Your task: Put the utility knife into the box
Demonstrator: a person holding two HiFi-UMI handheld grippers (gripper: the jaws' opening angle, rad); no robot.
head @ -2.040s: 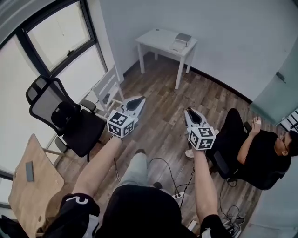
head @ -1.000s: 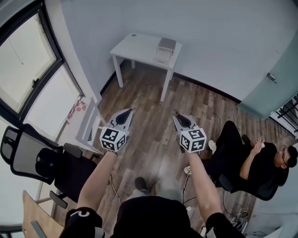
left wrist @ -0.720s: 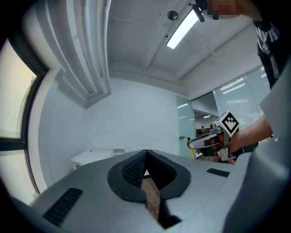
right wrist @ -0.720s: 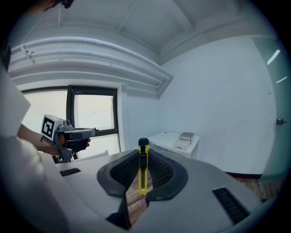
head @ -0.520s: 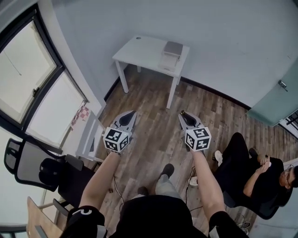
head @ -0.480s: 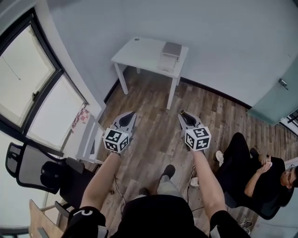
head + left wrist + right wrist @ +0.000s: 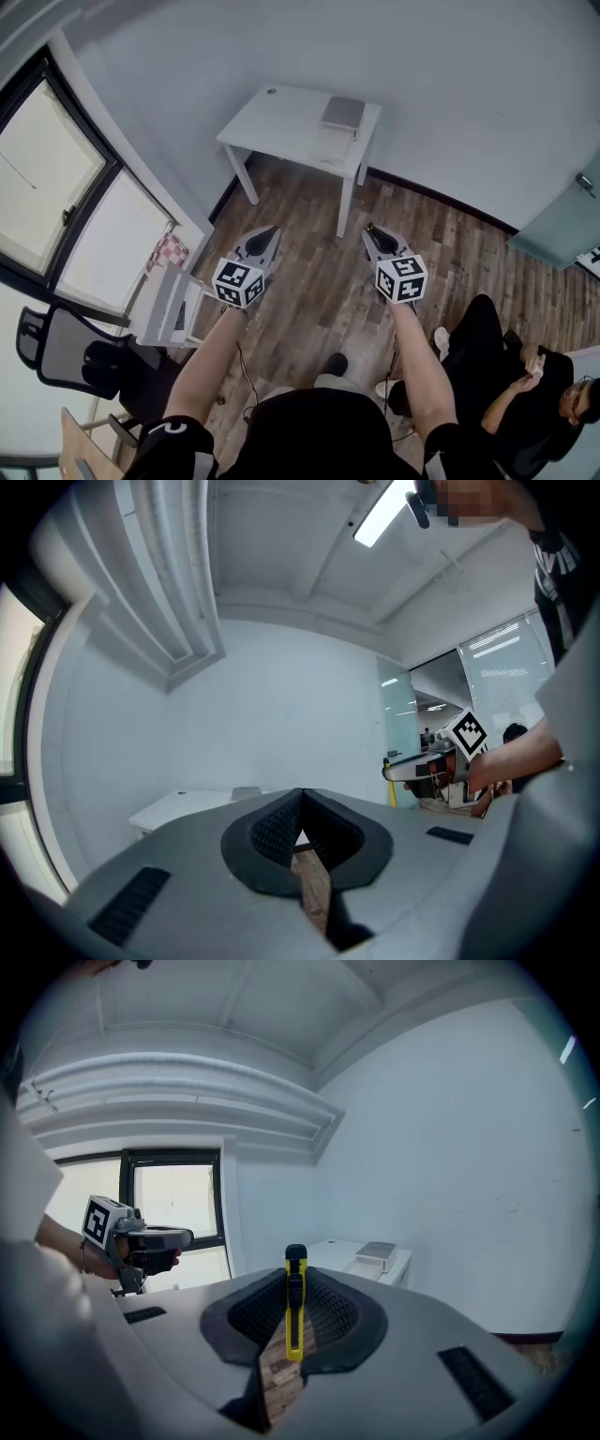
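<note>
A yellow utility knife (image 7: 295, 1307) stands upright between the pads of my right gripper (image 7: 295, 1274), which is shut on it. In the head view the right gripper (image 7: 371, 230) and the left gripper (image 7: 265, 232) hang side by side above the wooden floor, both pointing toward a white table (image 7: 281, 127). A flat grey box (image 7: 342, 112) lies on that table's right end. My left gripper (image 7: 302, 799) has its jaws closed together with nothing between them. The box (image 7: 380, 1252) also shows ahead of the right gripper.
A person sits on a chair at the lower right (image 7: 506, 366). A black office chair (image 7: 66, 352) and a white rack (image 7: 173, 305) stand at the left below a large window (image 7: 56, 197). Grey walls close the room behind the table.
The view has moved forward across the floor toward the white table, and the seated person has slid toward the lower right. Both grippers keep the same pose side by side.
</note>
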